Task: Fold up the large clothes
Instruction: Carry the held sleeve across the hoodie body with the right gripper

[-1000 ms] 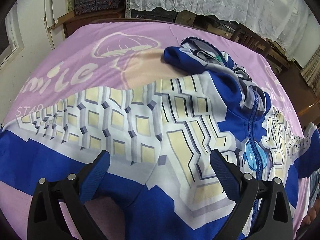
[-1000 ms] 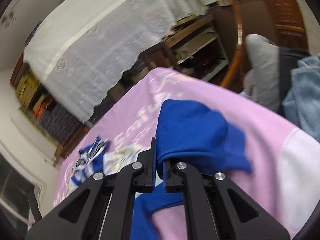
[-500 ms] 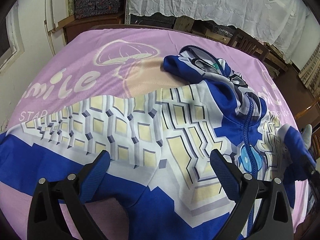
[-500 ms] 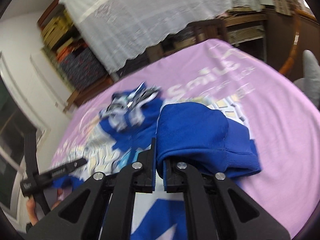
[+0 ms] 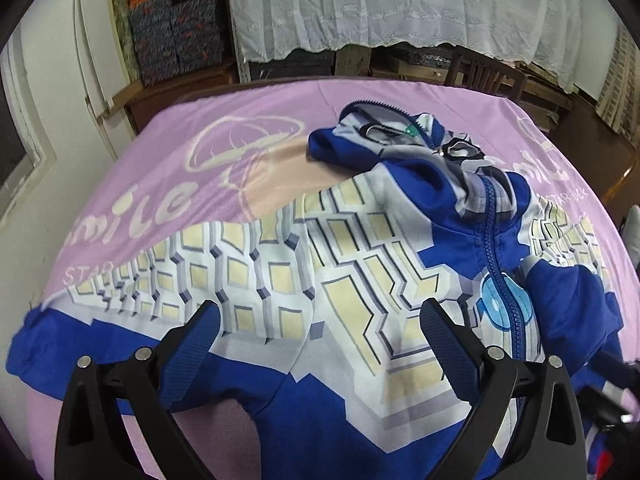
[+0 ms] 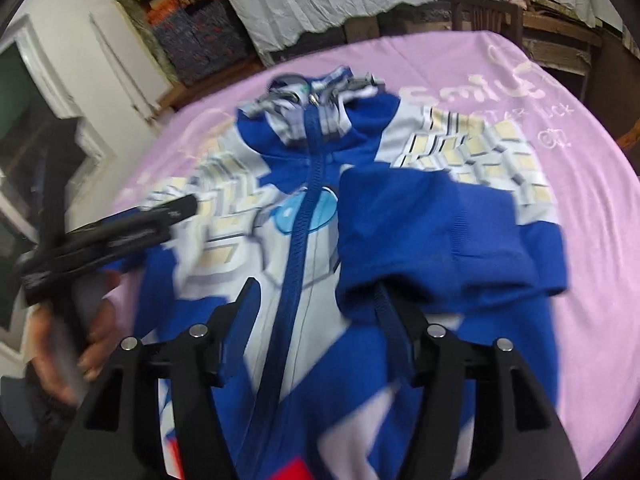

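Observation:
A blue zip jacket point(image 5: 320, 264) with a white and yellow block pattern lies spread on a pink printed cloth point(image 5: 280, 112). My left gripper point(image 5: 320, 312) hovers open over its left half, with nothing between the fingers. In the right wrist view the blue sleeve cuff point(image 6: 432, 232) lies folded over the jacket's front, right of the zipper point(image 6: 304, 184). My right gripper point(image 6: 316, 292) sits just behind the cuff with its jaws opening. The cuff's near edge drapes over the right finger's tip and the pads no longer press on it. The cuff point(image 5: 568, 304) also shows in the left wrist view.
A hand point(image 6: 96, 340) holding the left gripper shows at the left of the right wrist view. Behind the cloth hang a white lace sheet point(image 5: 400, 8), stacked patterned boxes point(image 5: 180, 36) and a wooden chair point(image 5: 488, 72). Bare pink cloth point(image 6: 560, 240) lies right of the jacket.
The right gripper swung left across the cloth with the blue cuff shut in it, brought it over the jacket's front, and its jaws have parted. The left gripper shifted slightly.

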